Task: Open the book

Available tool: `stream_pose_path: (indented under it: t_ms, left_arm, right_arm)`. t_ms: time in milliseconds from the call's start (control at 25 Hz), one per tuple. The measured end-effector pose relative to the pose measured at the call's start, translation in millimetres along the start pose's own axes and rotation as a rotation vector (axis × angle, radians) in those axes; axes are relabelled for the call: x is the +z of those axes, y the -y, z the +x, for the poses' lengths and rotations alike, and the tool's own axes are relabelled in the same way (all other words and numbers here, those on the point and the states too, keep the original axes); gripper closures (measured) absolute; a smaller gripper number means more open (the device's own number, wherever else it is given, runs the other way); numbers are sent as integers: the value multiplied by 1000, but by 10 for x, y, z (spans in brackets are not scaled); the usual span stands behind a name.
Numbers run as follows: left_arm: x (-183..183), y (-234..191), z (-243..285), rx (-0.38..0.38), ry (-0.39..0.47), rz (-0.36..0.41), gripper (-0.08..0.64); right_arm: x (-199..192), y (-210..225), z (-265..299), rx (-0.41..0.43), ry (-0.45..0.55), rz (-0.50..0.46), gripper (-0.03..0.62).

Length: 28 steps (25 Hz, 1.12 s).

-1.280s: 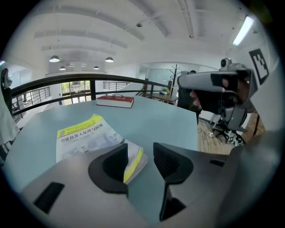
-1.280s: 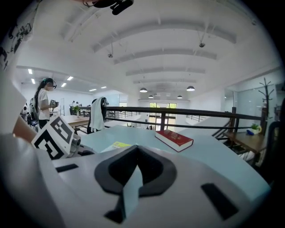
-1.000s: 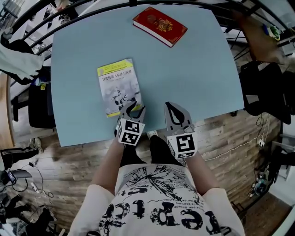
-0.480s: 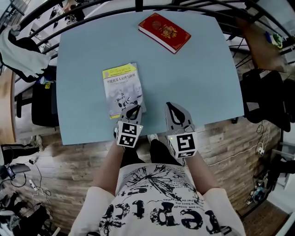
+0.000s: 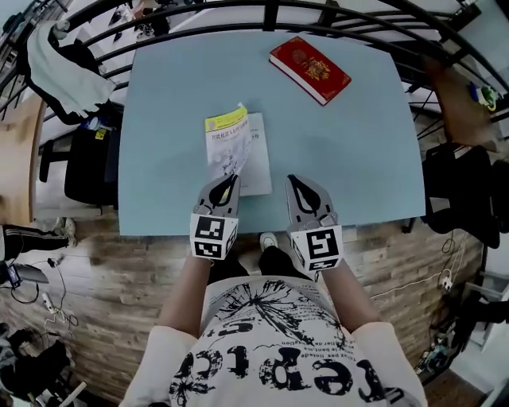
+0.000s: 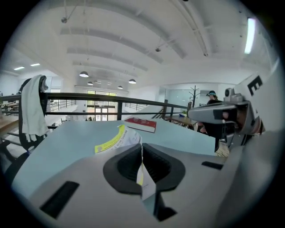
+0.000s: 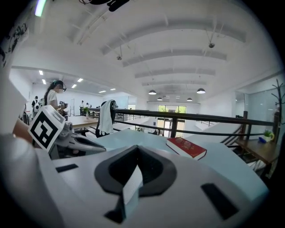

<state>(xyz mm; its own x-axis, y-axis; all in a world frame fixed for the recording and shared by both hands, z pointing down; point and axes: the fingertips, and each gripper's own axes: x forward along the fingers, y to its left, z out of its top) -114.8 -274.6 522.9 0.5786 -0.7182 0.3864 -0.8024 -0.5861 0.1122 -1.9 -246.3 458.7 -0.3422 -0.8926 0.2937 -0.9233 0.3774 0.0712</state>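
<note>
A thin book with a yellow and white cover [image 5: 228,139] lies on the pale blue table [image 5: 358,151], just beyond my left gripper [image 5: 232,178]. The left gripper is shut on the near edge of the cover and holds it raised off the white page [image 5: 259,163] below. In the left gripper view the cover [image 6: 112,140] curves away from the closed left gripper [image 6: 141,148]. To the right, my right gripper [image 5: 291,179] hovers over the table's near edge. The right gripper [image 7: 136,148] is shut with nothing in it.
A red hardback book [image 5: 310,69] lies at the table's far right; the gripper views show this red book too [image 6: 140,124] [image 7: 187,148]. A black railing [image 5: 270,16] runs behind the table. A chair with a white garment [image 5: 67,63] stands at the left, a dark chair [image 5: 461,187] at the right.
The left gripper's jaws closed on the book's near edge and rose, peeling the cover up off the pages. The right gripper lifted a little beside it.
</note>
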Motion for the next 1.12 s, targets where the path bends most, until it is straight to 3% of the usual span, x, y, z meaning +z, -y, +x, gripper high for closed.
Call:
stream_pose_path:
  t_ms: [240, 480, 680, 1120]
  left_arm:
    - [46, -508, -468, 91, 70, -57, 537]
    - [-120, -974, -835, 173, 54, -65, 537]
    - [-482, -1362, -994, 253, -18, -130, 537]
    - [-1310, -1926, -1007, 327, -201, -235, 535]
  right_arm:
    - [141, -406, 191, 61, 24, -14, 581]
    - [232, -830, 389, 115, 26, -25, 581]
    - [214, -1093, 551, 143, 10, -30, 581]
    - [21, -1419, 786, 166, -50, -27, 581]
